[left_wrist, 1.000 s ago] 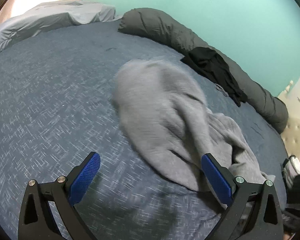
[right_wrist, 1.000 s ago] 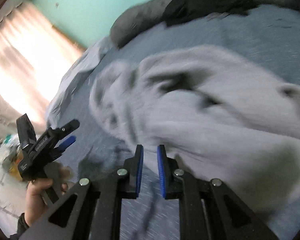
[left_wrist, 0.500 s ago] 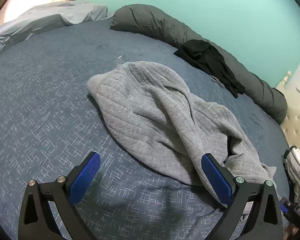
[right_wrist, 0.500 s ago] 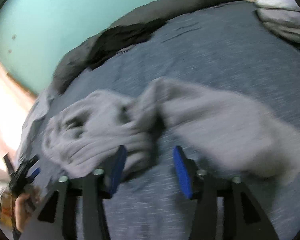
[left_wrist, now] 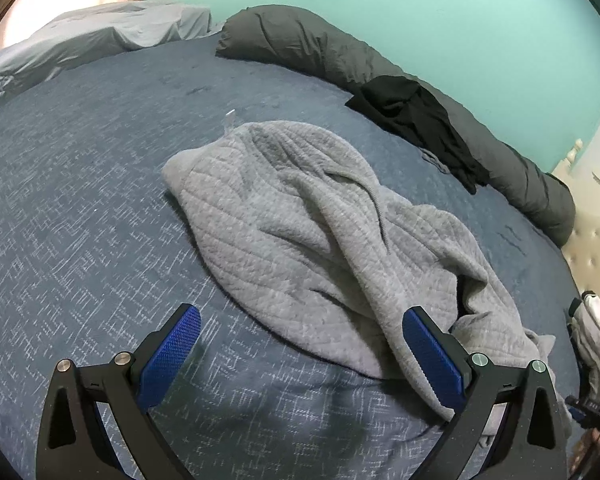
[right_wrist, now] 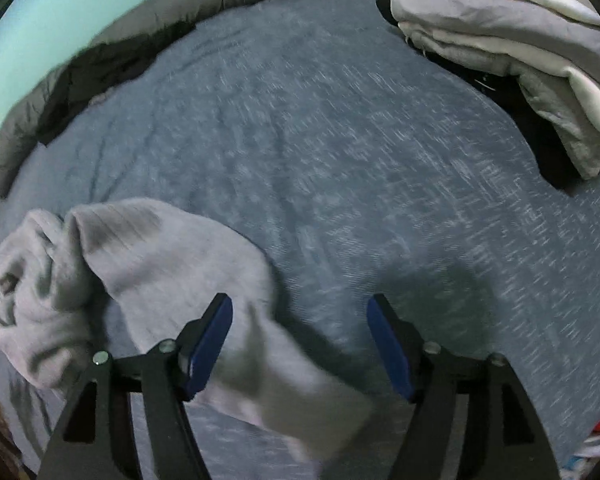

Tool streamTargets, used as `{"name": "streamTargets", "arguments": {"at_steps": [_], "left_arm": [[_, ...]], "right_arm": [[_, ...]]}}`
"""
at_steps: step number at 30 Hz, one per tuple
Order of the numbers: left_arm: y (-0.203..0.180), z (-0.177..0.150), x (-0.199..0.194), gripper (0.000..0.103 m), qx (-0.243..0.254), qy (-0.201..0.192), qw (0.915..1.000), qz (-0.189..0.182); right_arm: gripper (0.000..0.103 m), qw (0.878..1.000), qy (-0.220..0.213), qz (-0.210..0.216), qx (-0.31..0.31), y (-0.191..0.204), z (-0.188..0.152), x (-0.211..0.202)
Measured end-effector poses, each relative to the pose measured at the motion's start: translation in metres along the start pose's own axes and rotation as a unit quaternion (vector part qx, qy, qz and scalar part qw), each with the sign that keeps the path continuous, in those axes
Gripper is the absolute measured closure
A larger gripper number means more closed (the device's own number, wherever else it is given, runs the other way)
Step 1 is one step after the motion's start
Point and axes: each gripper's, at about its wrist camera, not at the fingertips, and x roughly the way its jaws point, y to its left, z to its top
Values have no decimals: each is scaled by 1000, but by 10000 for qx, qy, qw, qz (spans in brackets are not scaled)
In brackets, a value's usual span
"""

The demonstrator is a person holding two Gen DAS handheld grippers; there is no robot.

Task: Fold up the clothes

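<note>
Left wrist view: left tongs (left_wrist: 300,350) gape empty, grey sweater (left_wrist: 320,232) crumpled on the bed (left_wrist: 80,200) just ahead. Right tongs (right_wrist: 300,344) are opening over what seems, through blur, a sleeve end; grasp opposite edges and spread flat first.

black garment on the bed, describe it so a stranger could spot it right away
Start at the long dark grey bolster along the teal wall. Draped over its middle is the black garment, crumpled. It is the only black cloth; the grey quilted sweater lies nearer, mid-bed.
</note>
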Motion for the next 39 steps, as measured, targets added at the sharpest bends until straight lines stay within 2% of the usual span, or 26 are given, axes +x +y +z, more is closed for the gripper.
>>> {"name": "streamTargets", "arguments": {"at_steps": [3, 4, 7, 10, 14, 18, 25, 30, 34, 36, 39], "left_arm": [[-4, 0, 4, 0, 23, 34, 10000, 3], [-5, -1, 6, 0, 36, 51, 10000, 7], [-8, -3, 9, 0, 79, 106, 9999, 25], [-13, -5, 10, 0, 157, 123, 9998, 49], [-16, -4, 8, 0, 201, 78, 9997, 61], [-19, -1, 12, 0, 233, 88, 9997, 70], [-24, 1, 18, 0, 287, 82, 9995, 105], [-23, 3, 24, 0, 290, 123, 9994, 169], [-21, 6, 26, 0, 327, 99, 9992, 227], [-19, 8, 28, 0, 312, 88, 9991, 255], [-19, 9, 31, 0, 295, 112, 9991, 282]], "right_arm": [[35, 9989, 230, 223, -329, -1, -4, 5], [51, 9976, 337, 313, -527, 3, -7, 7], [83, 9936, 474, 548, -866, 13, -12, 8], [94, 9923, 359, 646, -992, 18, -3, 4], [95, 9916, -30, 574, -1156, 20, 27, -15], [96, 9888, -599, 299, -1337, 23, 75, -54], [96, 9786, -1287, -401, -1552, 26, 163, -101], [96, 9741, -1607, -780, -1388, 29, 215, -100], [96, 9643, -2188, -983, -1119, 30, 252, -123], [96, 9652, -2151, -1061, -1040, 32, 264, -120], [94, 9697, -1795, -1204, -1142, 37, 271, -94]]}}
